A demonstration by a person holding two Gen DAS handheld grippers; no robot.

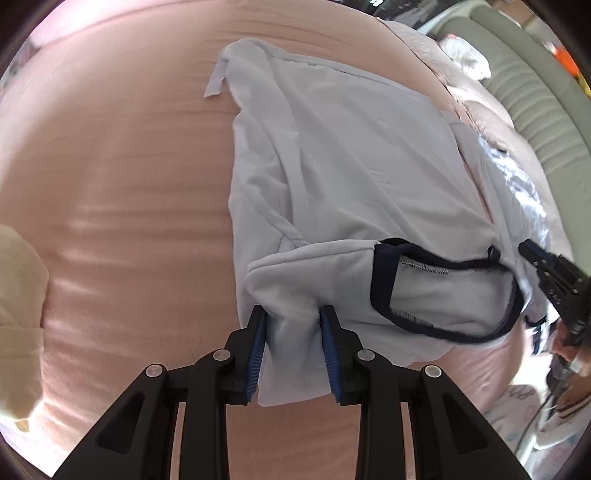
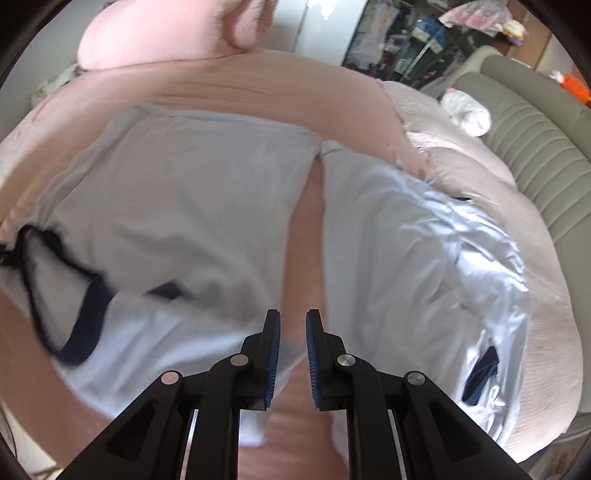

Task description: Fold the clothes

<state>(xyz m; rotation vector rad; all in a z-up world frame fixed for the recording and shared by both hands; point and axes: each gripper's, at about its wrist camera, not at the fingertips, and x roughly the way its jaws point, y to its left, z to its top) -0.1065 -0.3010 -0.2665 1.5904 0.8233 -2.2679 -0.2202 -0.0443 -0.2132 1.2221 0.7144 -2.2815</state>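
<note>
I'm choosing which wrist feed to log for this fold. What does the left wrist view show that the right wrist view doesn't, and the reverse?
Only the left wrist view: the left gripper clamped on a fold of the pale blue shirt, and a cream cloth at the left edge.
Only the right wrist view: a pink pillow and cluttered shelves.
Both: the shirt, its navy neckline, the pink sheet, the ribbed sofa and the right gripper.

Count: 1 pale blue T-shirt (image 1: pixel 351 155) with navy collar, on 1 pink bedsheet (image 1: pixel 110 184). 2 grippers: left gripper (image 1: pixel 293 314), right gripper (image 2: pixel 292 317). 1 cream cloth (image 1: pixel 18 295) at left edge. 1 grey-green ribbed sofa (image 2: pixel 535 122) far right. 1 white bundle (image 2: pixel 469 110) beside it.
</note>
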